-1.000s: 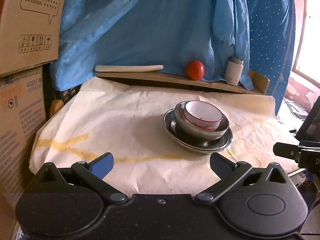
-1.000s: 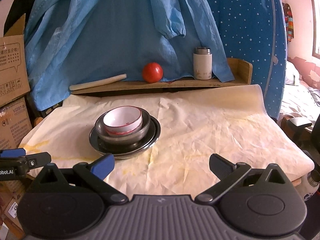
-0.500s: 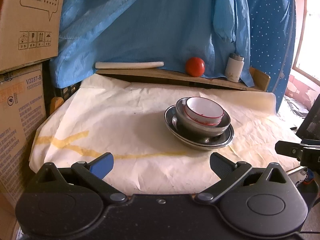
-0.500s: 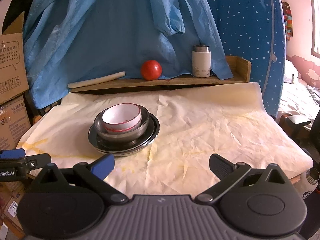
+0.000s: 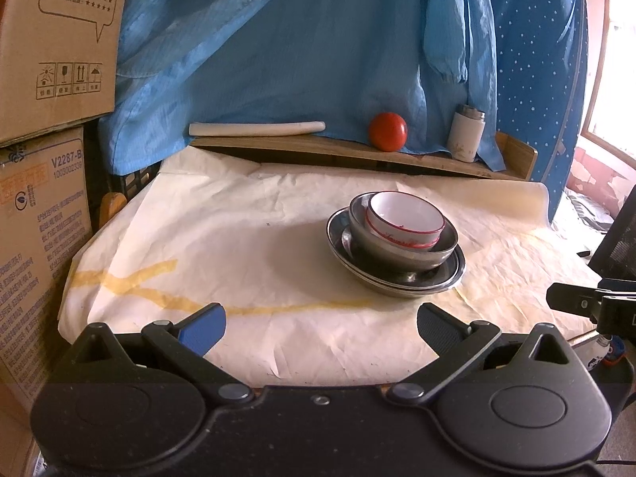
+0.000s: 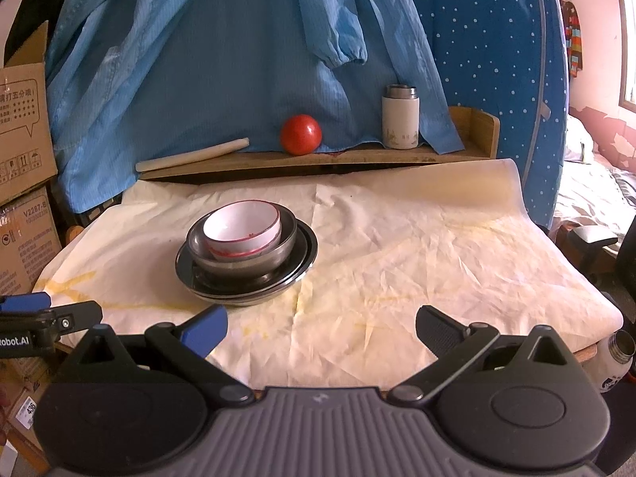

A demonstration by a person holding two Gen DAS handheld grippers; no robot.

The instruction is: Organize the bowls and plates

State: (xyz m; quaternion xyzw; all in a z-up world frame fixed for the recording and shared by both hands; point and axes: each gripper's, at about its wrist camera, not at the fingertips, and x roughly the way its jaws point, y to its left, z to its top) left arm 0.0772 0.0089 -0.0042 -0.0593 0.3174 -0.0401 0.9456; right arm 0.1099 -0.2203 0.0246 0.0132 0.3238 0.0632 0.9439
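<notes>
A white bowl with a red rim sits nested in a steel bowl, which stands on stacked steel plates on the paper-covered table. My left gripper is open and empty at the table's near edge, short of the stack. My right gripper is open and empty, near the front edge, to the right of the stack. Each gripper shows at the edge of the other's view.
A wooden shelf at the back holds a red tomato, a white flask and a white roll. Cardboard boxes stand left. A blue cloth hangs behind. A chair stands right.
Both grippers have drawn back slightly from the table; the stack looks a little farther away. The dishes have not moved.
</notes>
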